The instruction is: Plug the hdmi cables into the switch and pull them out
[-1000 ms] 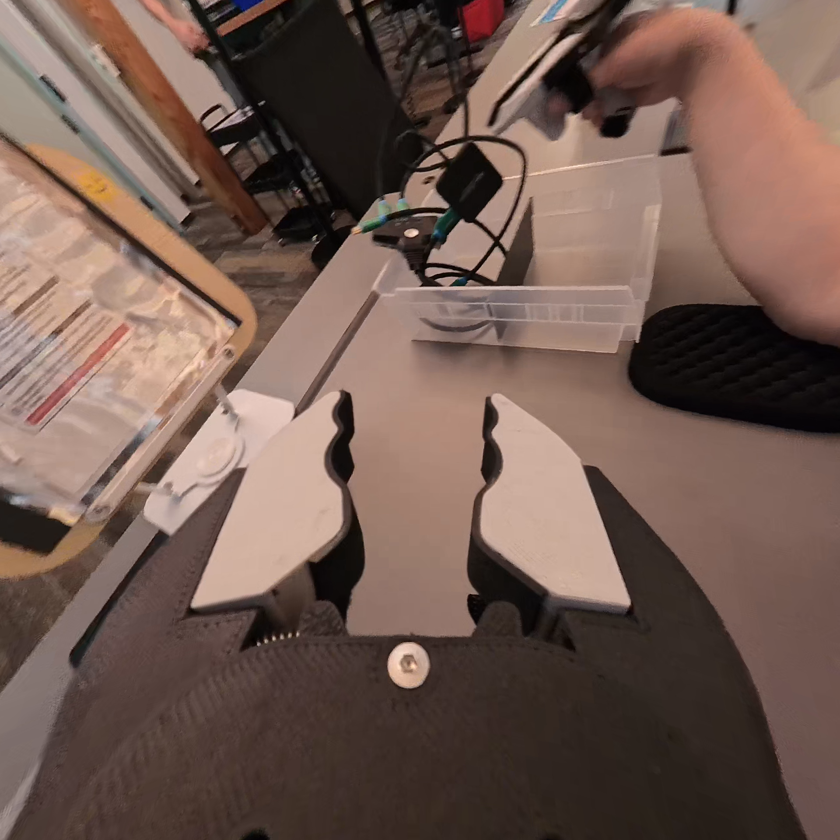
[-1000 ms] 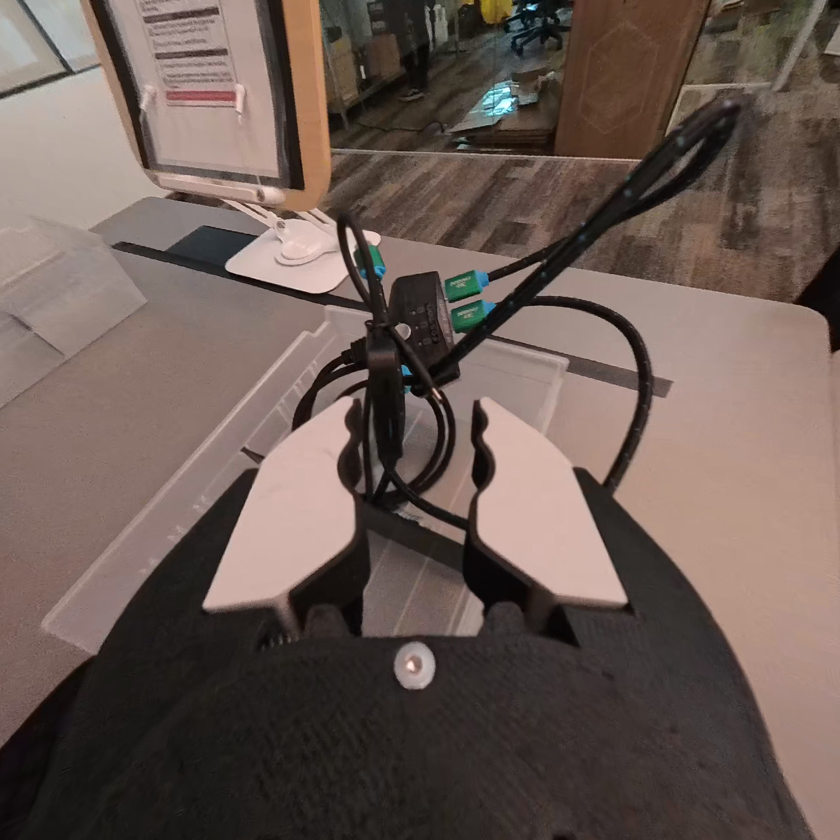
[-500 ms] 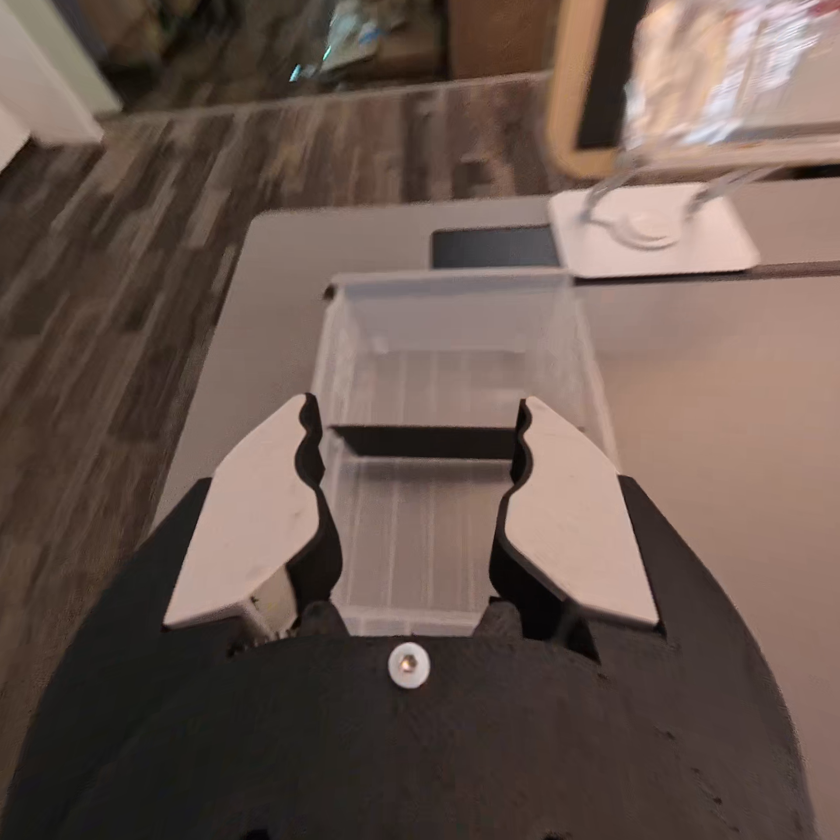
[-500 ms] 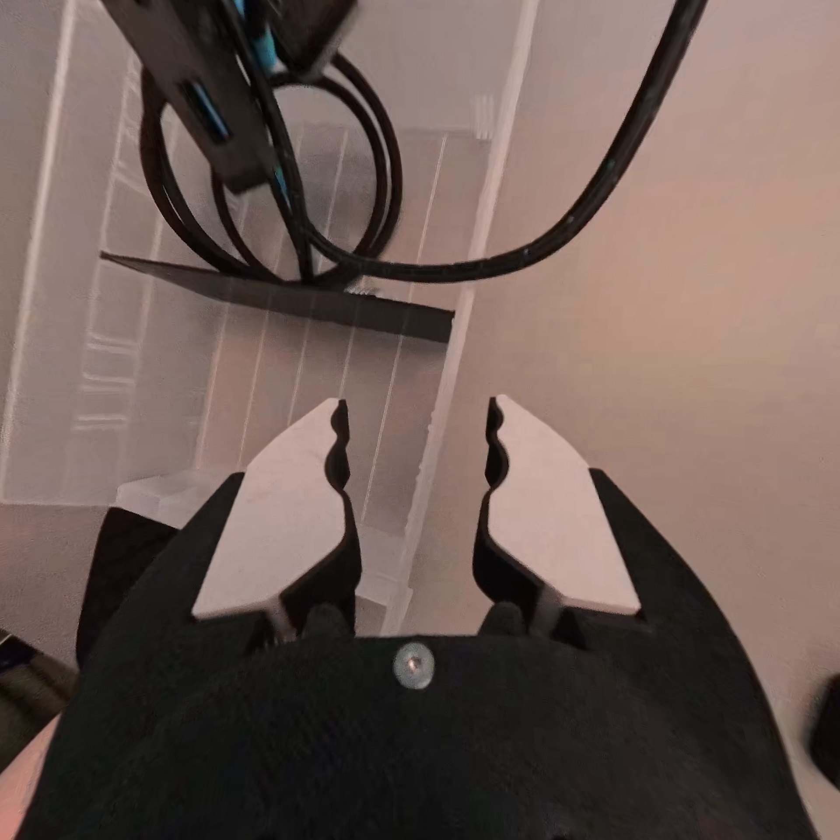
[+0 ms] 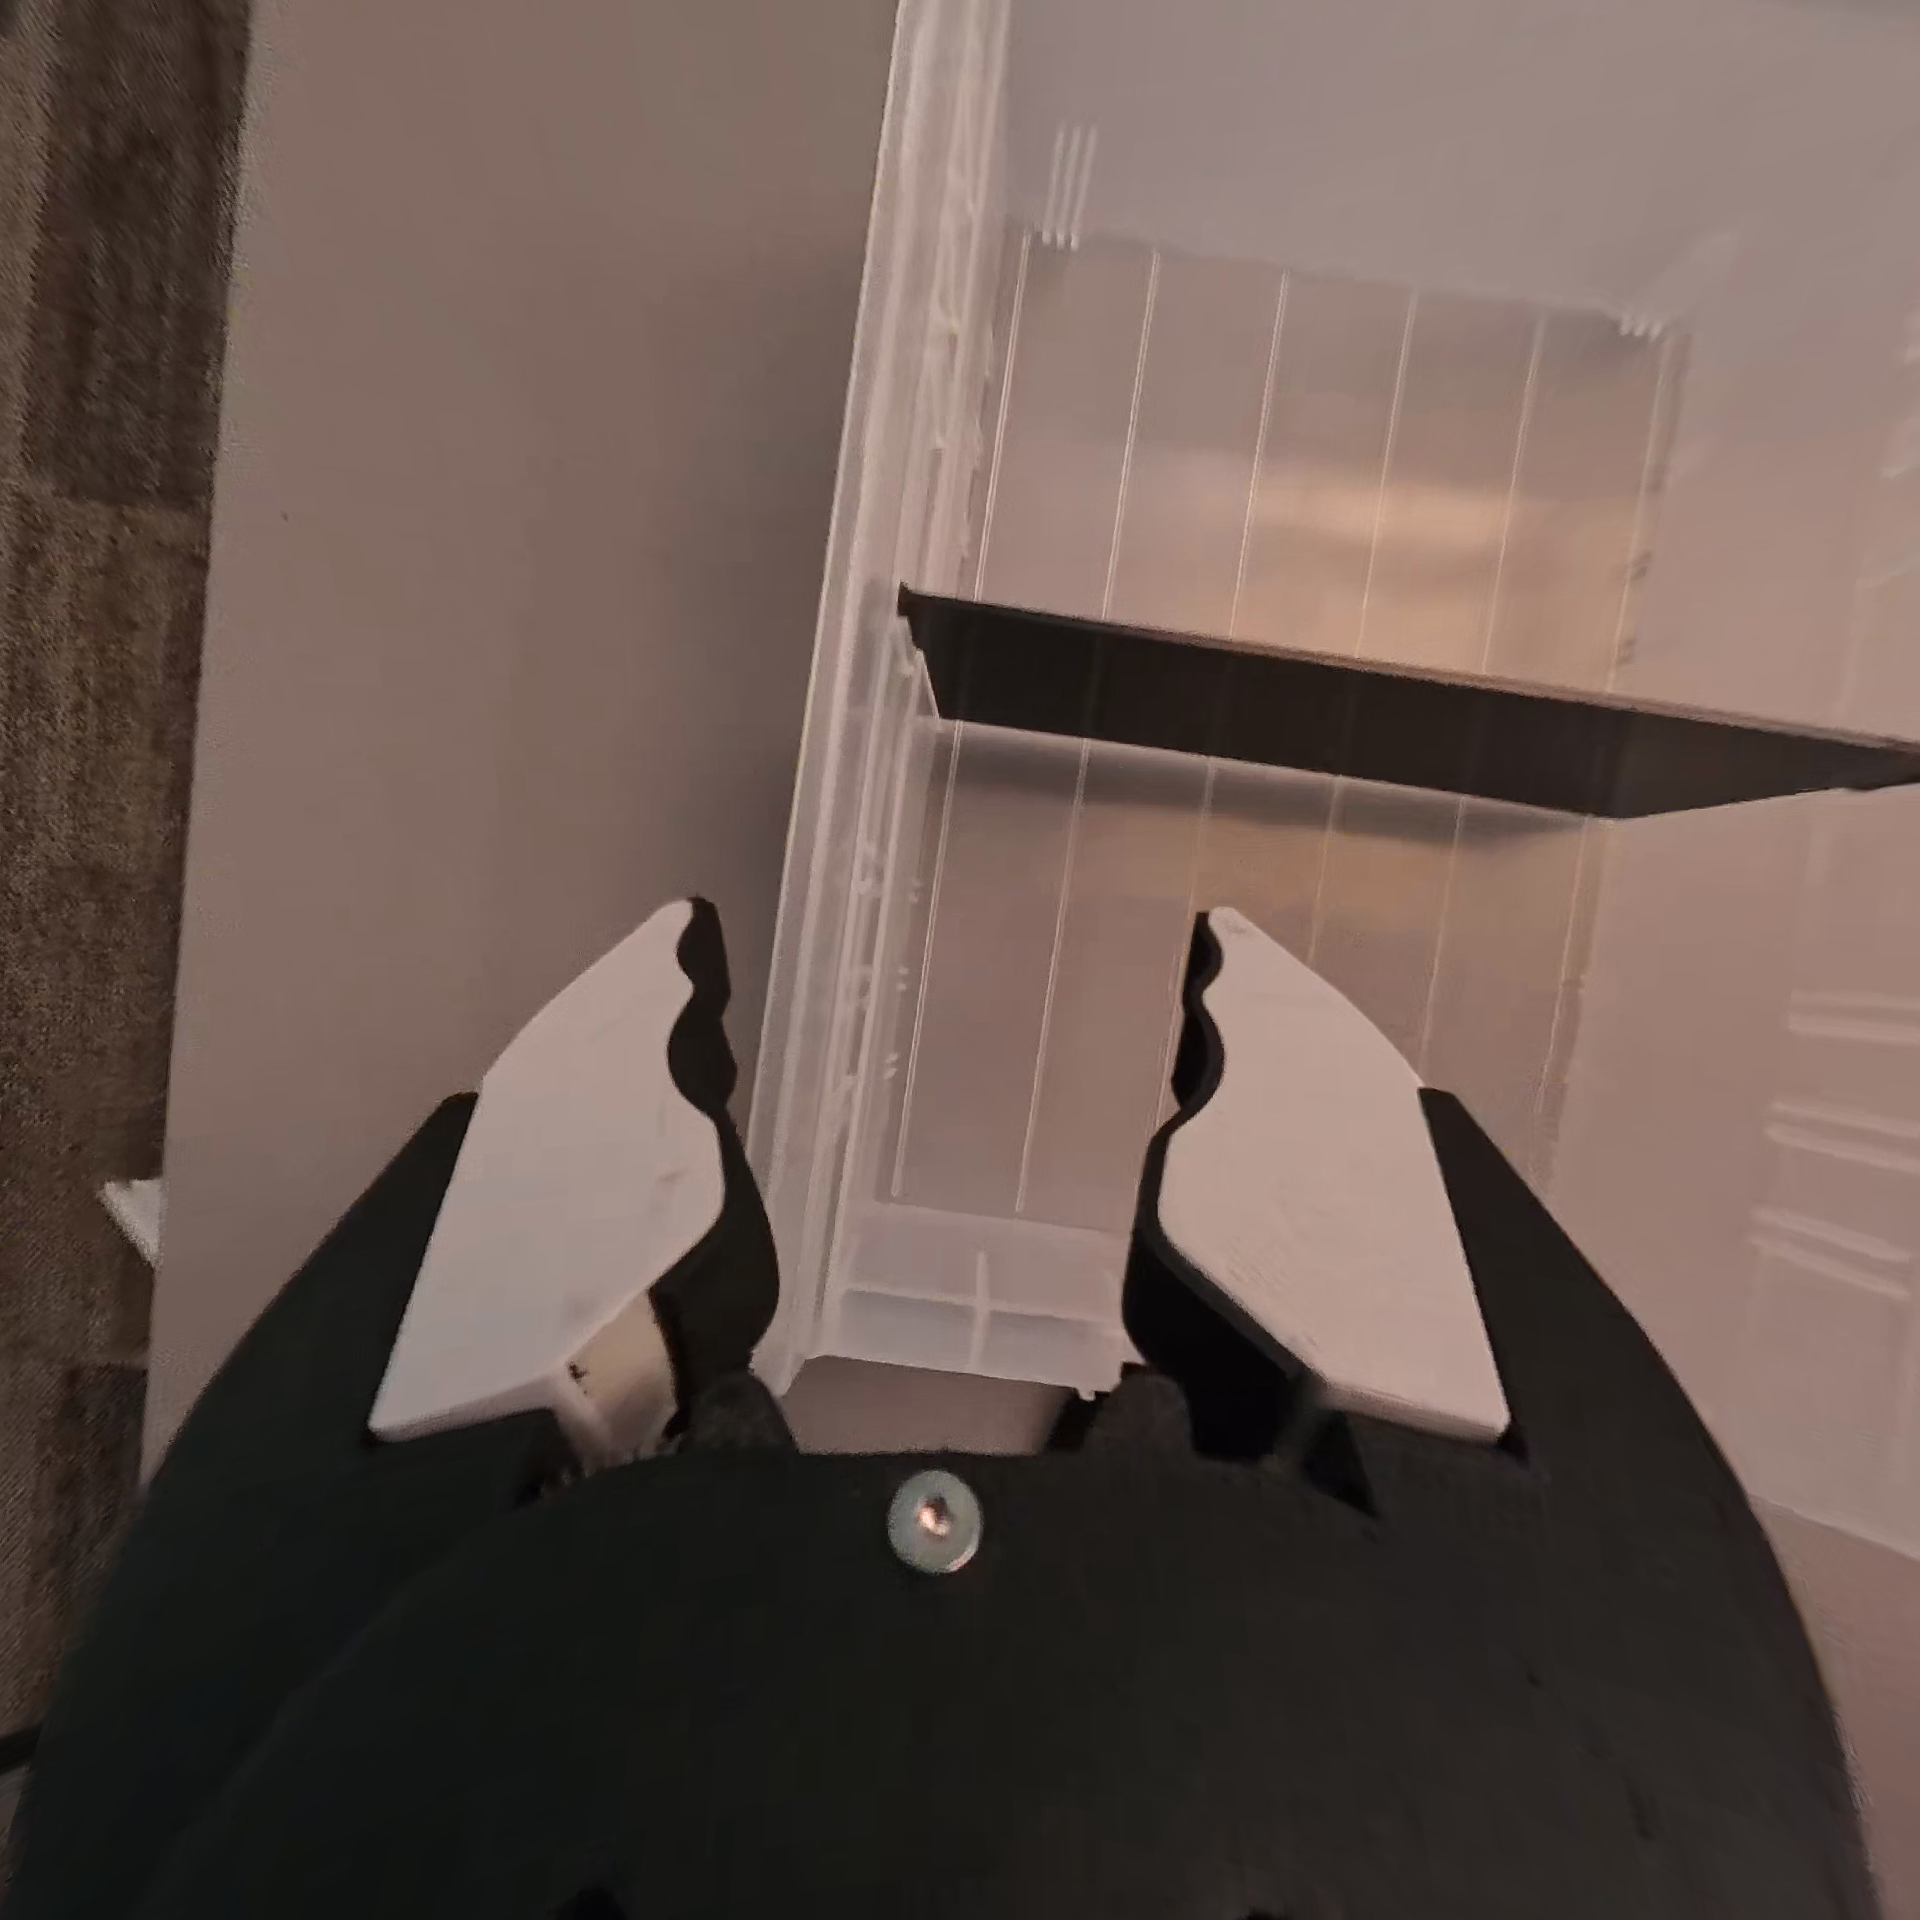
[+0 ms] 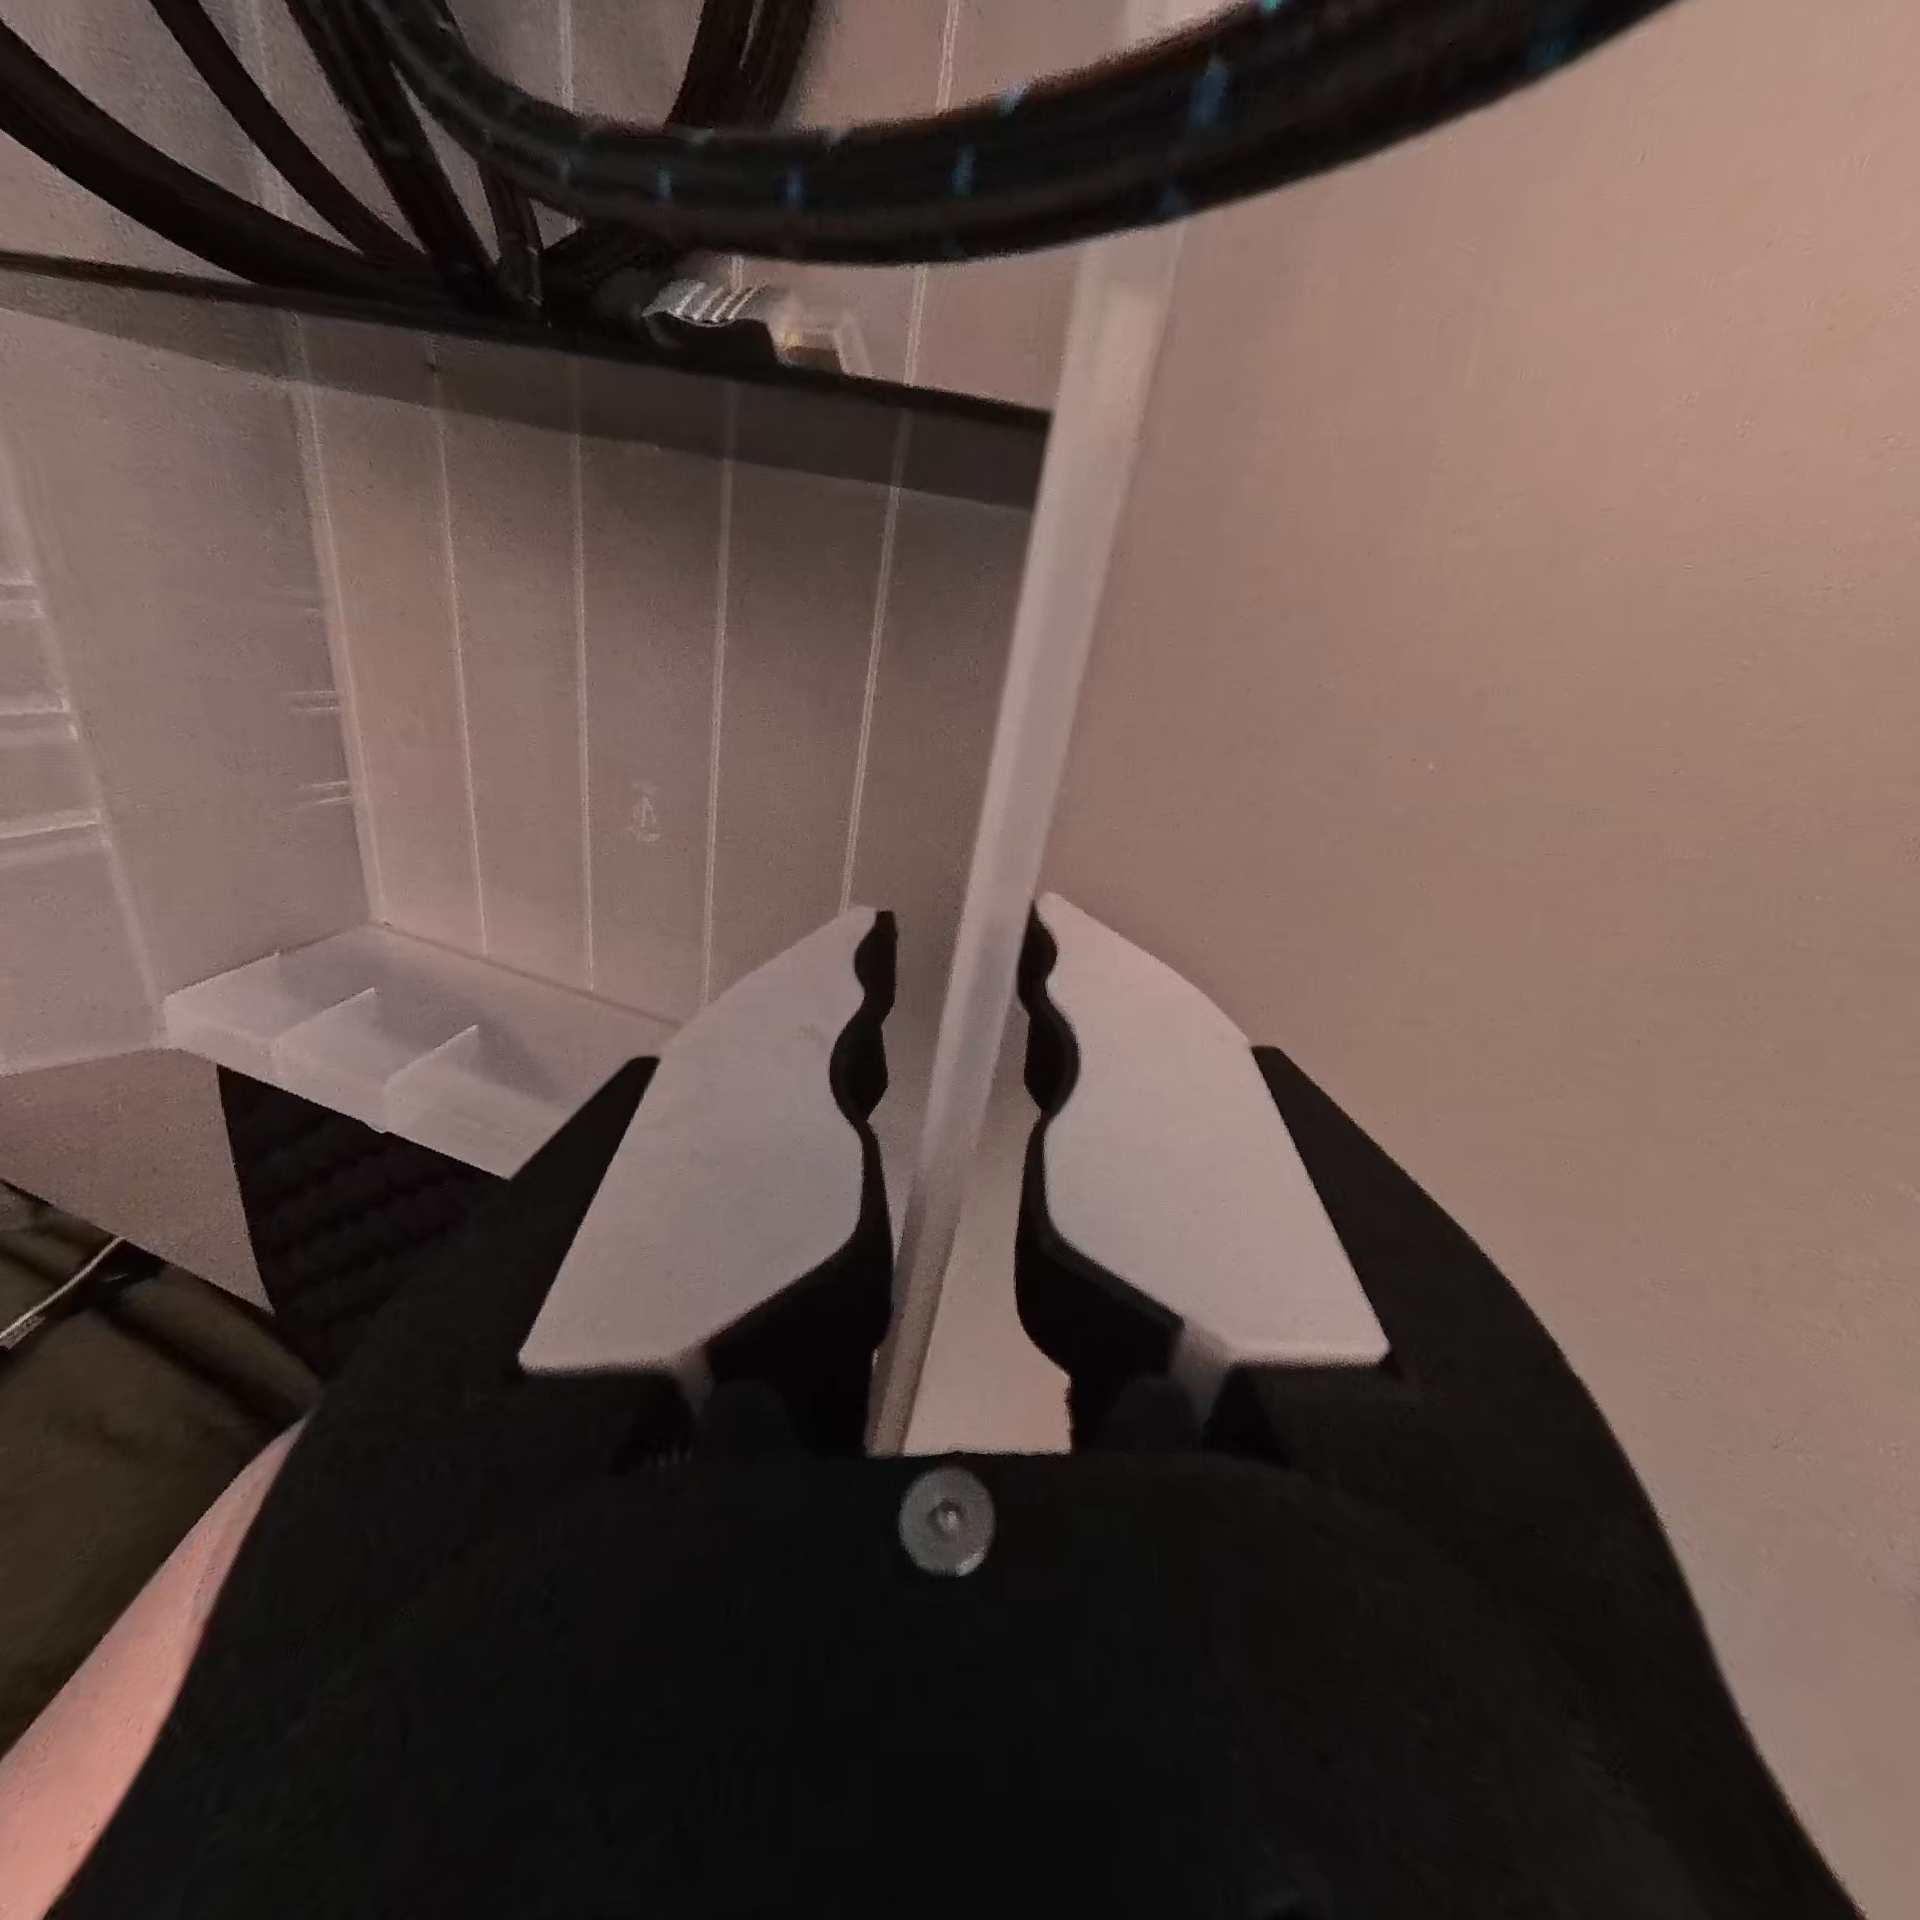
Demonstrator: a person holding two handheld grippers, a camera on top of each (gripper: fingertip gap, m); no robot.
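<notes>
A clear plastic bin with a black divider sits on the grey table. My left gripper is wide open and straddles the bin's left wall, with one finger outside and one inside. My right gripper has narrowed onto the bin's right wall, with only a thin gap at its left pad. Black HDMI cables lie coiled in the far compartment behind the divider. A ridged connector end shows there. The switch is out of view.
A black quilted pad lies beside the bin's near end. A person's forearm is at the lower left. The table edge and wooden floor lie left of the bin. Bare table lies to the right.
Both grippers have dropped close over the bin. The left swung from the table to the bin's left wall. The right let go of the cables, moved to the right wall and narrowed on it.
</notes>
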